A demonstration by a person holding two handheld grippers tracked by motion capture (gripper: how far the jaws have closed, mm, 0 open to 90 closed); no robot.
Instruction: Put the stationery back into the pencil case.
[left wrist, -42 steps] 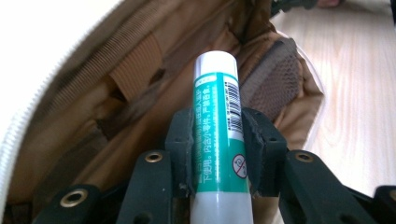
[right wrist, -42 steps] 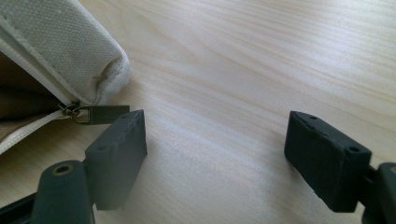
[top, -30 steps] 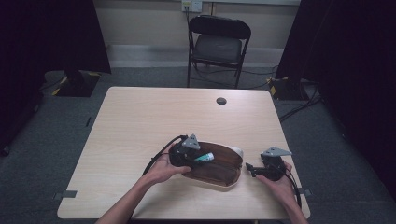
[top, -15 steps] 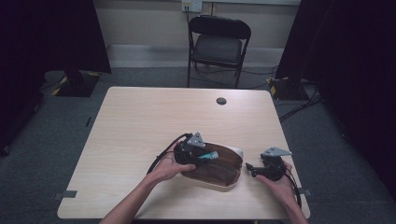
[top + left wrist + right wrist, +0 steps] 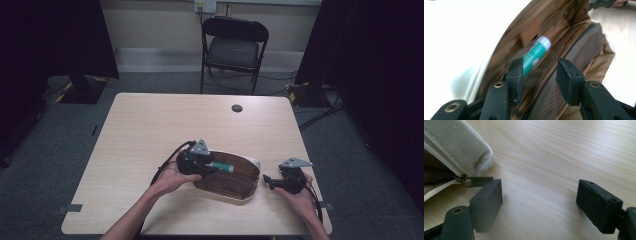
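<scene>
An open pouch (image 5: pixel 235 184), brown inside and cream outside, lies on the table near the front edge. My left gripper (image 5: pixel 210 166) reaches into it from the left. Its jaws have just been opening, and in the left gripper view (image 5: pixel 539 75) they stand apart. The blurred green-and-white tube (image 5: pixel 535 53) lies just past the left jaw, against the pouch lining (image 5: pixel 584 47), and no pad presses on it. In the high view the tube (image 5: pixel 223 167) rests in the pouch. My right gripper (image 5: pixel 541 195) stands open on the table with nothing between its fingers, beside the pouch's zipper pull (image 5: pixel 477 181).
The wooden table (image 5: pixel 150 130) has a small dark disc (image 5: pixel 237 108) near its far edge. A black folding chair (image 5: pixel 232 47) stands behind the table. My right gripper (image 5: pixel 266 182) rests close to the table's right front corner.
The left gripper nudged right over the pouch, then eased back left, and the tube now lies loose in the pouch. The right hand has not moved.
</scene>
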